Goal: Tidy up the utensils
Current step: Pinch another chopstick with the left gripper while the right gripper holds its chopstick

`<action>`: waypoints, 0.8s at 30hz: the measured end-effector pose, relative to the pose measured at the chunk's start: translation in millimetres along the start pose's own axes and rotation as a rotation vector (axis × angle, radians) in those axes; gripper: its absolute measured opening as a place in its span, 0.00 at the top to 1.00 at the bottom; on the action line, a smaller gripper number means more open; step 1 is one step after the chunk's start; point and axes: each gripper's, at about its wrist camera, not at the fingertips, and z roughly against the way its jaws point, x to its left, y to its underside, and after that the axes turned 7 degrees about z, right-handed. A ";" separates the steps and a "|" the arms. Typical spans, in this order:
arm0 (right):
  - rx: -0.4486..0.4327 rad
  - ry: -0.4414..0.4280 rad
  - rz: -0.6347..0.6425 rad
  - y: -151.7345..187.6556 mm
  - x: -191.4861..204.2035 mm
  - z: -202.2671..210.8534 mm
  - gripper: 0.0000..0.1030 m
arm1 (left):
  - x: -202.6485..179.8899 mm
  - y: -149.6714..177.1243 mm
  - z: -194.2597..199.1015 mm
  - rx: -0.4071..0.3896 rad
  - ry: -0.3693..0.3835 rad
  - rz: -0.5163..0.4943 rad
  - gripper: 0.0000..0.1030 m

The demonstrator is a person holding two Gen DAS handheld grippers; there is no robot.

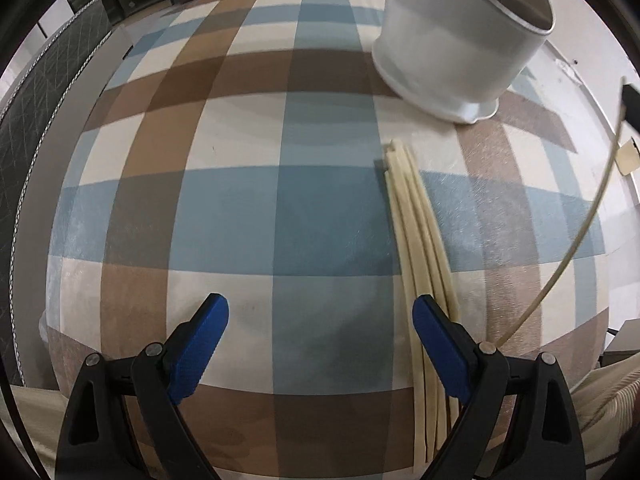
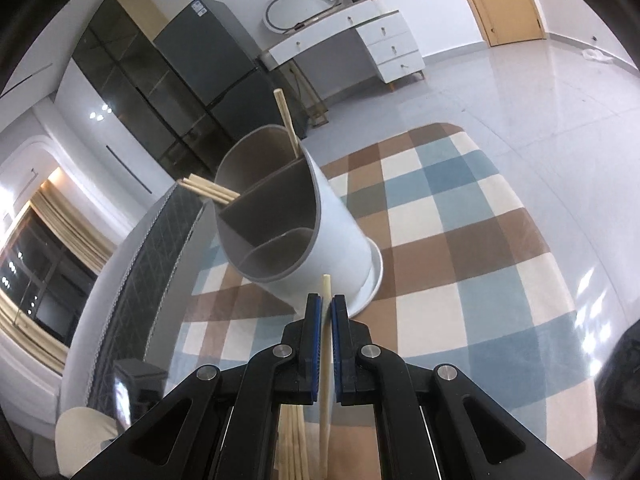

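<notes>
We see a checked rug of blue, brown and cream squares spread over a pale glossy floor. On the rug, ahead and to the right of our left tongs, stands a white holder. A bundle of pale chopsticks lies flat on the rug, running alongside the right finger of those tongs.

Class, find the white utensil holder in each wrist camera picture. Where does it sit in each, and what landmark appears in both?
Left wrist: white utensil holder at the upper right, its top cut off.
Right wrist: centre, just beyond the right claw, dividers visible.
Shared landmark: the checked rug under it.
</notes>
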 end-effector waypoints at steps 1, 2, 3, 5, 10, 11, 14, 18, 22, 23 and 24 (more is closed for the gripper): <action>-0.003 -0.001 -0.006 -0.6 -1.2 1.1 0.96 | 0.1 -0.2 -0.5 0.000 0.010 0.006 0.12; -0.006 0.000 -0.012 -0.7 -3.0 2.4 0.96 | -0.4 -0.4 -0.7 0.000 0.008 0.008 0.12; -0.008 -0.002 -0.016 -0.9 -4.1 3.2 0.96 | -1.2 -0.9 -1.0 -0.001 0.008 0.008 0.12; -0.008 0.002 -0.016 -1.2 -4.6 3.8 0.96 | -3.4 -1.9 -2.6 -0.007 -0.012 0.002 0.12; -0.020 0.014 -0.001 -2.6 -4.4 8.2 0.96 | -9.2 -10.5 -5.5 -0.010 -0.026 0.000 0.12; -0.024 0.015 0.002 -3.1 -4.7 9.5 0.96 | -10.5 -13.8 -6.4 -0.013 -0.026 0.000 0.12; -0.026 0.009 -0.002 -3.1 -5.8 11.1 0.96 | -18.3 -14.2 -5.0 -0.036 -0.029 -0.012 0.19; -0.027 -0.001 -0.022 -3.9 -8.0 11.8 0.96 | -36.8 -19.8 -0.3 -0.068 -0.008 -0.051 0.55; -0.032 0.008 -0.017 -5.5 -9.1 13.3 0.96 | -61.2 -21.9 0.0 -0.064 0.015 -0.131 0.98; -0.031 0.010 -0.020 -4.9 -10.2 13.6 0.96 | -63.8 -23.5 0.2 -0.068 0.006 -0.140 0.98; -0.030 0.012 -0.022 -4.5 -10.9 13.9 0.96 | -66.4 -24.0 -0.1 -0.073 0.007 -0.148 0.99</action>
